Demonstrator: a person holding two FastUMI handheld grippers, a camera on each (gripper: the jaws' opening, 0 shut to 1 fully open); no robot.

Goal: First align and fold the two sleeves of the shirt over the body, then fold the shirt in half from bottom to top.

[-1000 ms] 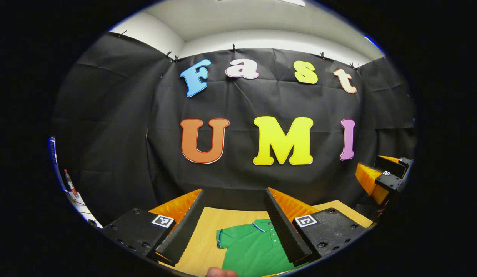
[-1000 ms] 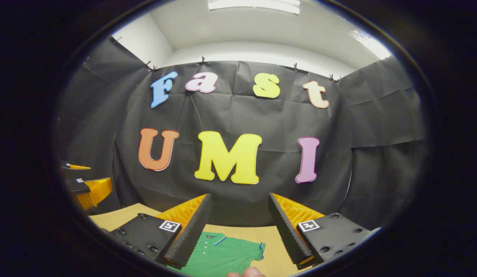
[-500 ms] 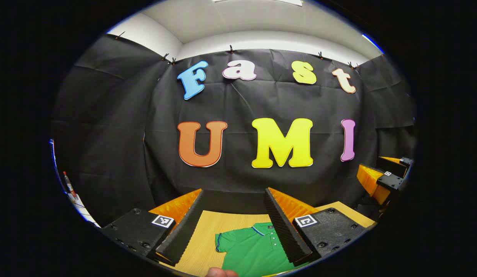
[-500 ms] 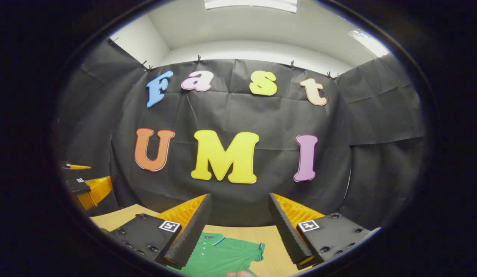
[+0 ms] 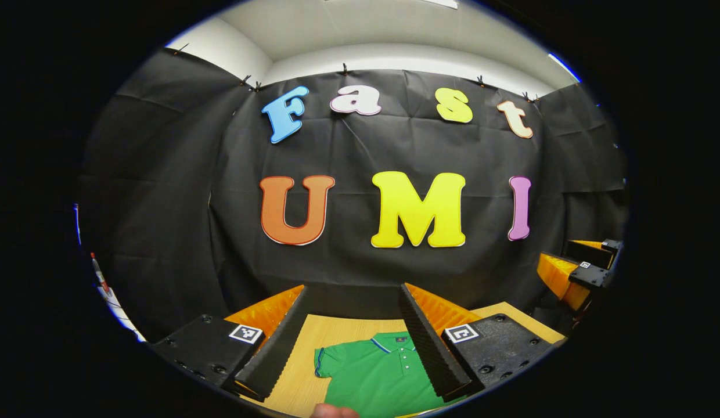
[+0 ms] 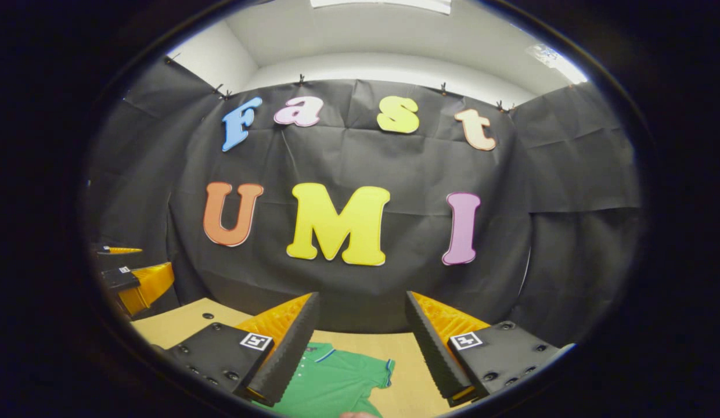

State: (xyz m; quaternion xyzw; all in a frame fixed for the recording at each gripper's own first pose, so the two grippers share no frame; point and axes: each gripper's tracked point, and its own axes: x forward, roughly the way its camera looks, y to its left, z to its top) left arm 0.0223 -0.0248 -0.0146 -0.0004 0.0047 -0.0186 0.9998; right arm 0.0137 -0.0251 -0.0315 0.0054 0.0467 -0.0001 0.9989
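My left gripper (image 5: 352, 337) hangs above the table (image 5: 313, 337) with its jaws spread wide and nothing between them. Through the gap I see the shirt (image 5: 377, 374) lying flat on the wood, collar (image 5: 392, 339) toward the booth wall and one short sleeve (image 5: 328, 363) spread out to the side; the right finger (image 5: 429, 348) covers the shirt's other half. Off to the right in the left gripper view my right gripper (image 5: 580, 270) is held up near the wall, well apart from the shirt.

In the right gripper view my right gripper (image 6: 360, 348) is likewise wide apart and empty, raised over the table (image 6: 406, 371). The shirt (image 6: 337, 380) lies below, its collar (image 6: 319, 351) by the left finger (image 6: 287, 360) and its sleeve (image 6: 377, 371) stretched out flat in the gap. At the left edge of this view my left gripper (image 6: 133, 278) is up in the air. A bit of my hand (image 6: 354, 414) peeks in at the bottom edge, touching nothing I can make out.
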